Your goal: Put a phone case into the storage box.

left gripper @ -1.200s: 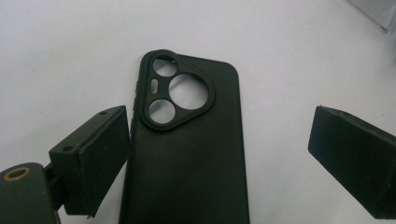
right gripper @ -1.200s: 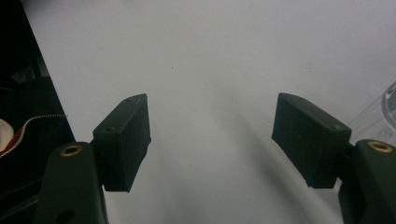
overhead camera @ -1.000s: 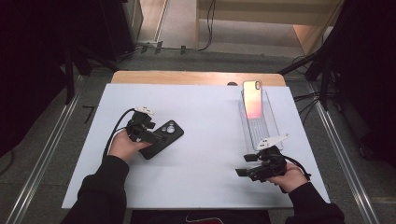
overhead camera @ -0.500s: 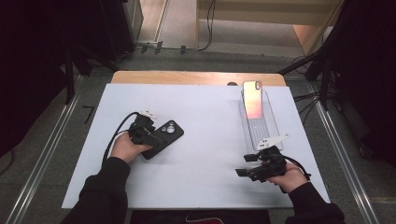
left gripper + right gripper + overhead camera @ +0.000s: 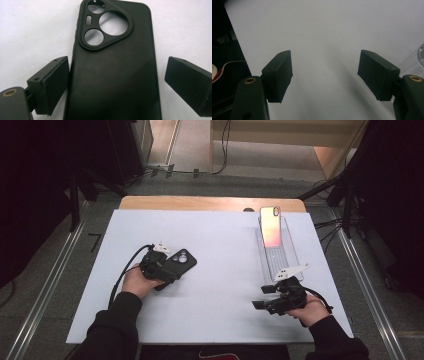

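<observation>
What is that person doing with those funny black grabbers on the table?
A person holds a grabber in each hand at a white table. The left gripper has its fingers open around a black phone case lying flat; one finger is right at its edge, the other stands apart. The right gripper is open with nothing between its fingers. Farther back, a phone lies on a clear tray.

L gripper (image 5: 167, 265) low at table's left, jaws wide apart, pointing up-right – R gripper (image 5: 260, 300) at front right, jaws spread w/ nothing between, aimed left
</observation>
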